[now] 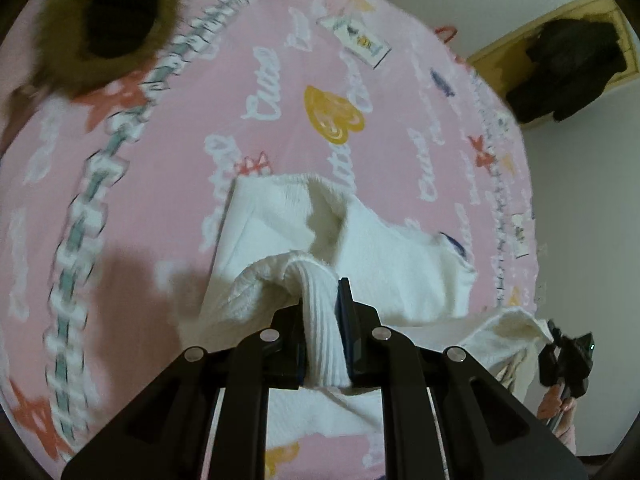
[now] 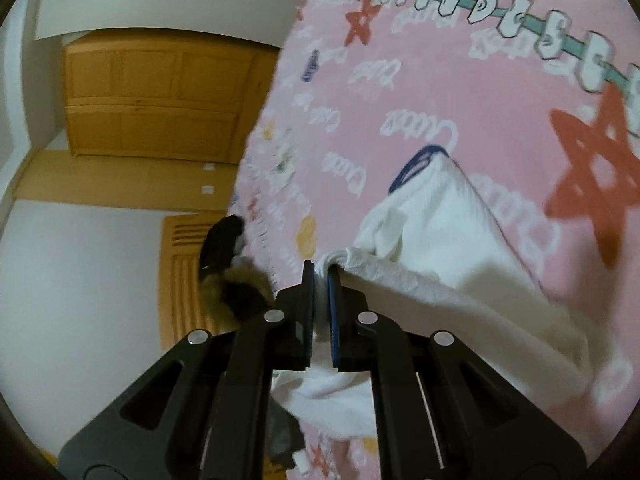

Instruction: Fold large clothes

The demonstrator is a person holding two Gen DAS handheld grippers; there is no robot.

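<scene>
A white garment (image 1: 280,220) with a fleecy inside and a ribbed hem hangs above the pink patterned bedspread (image 1: 168,152). My left gripper (image 1: 322,300) is shut on its ribbed white edge, which runs between the pads. In the right wrist view the same white garment (image 2: 432,232) stretches away to the right, and my right gripper (image 2: 320,280) is shut on a bunched corner of it. At the right edge of the left wrist view the right gripper (image 1: 568,356) shows with a hand, holding the far end of the cloth.
A dark garment with a brown fur trim (image 1: 104,20) lies on the bed at upper left, seen again as fur trim (image 2: 236,288) in the right view. A black piece of clothing (image 1: 568,76) sits beyond the bed. A wooden wardrobe (image 2: 156,96) stands by the white wall.
</scene>
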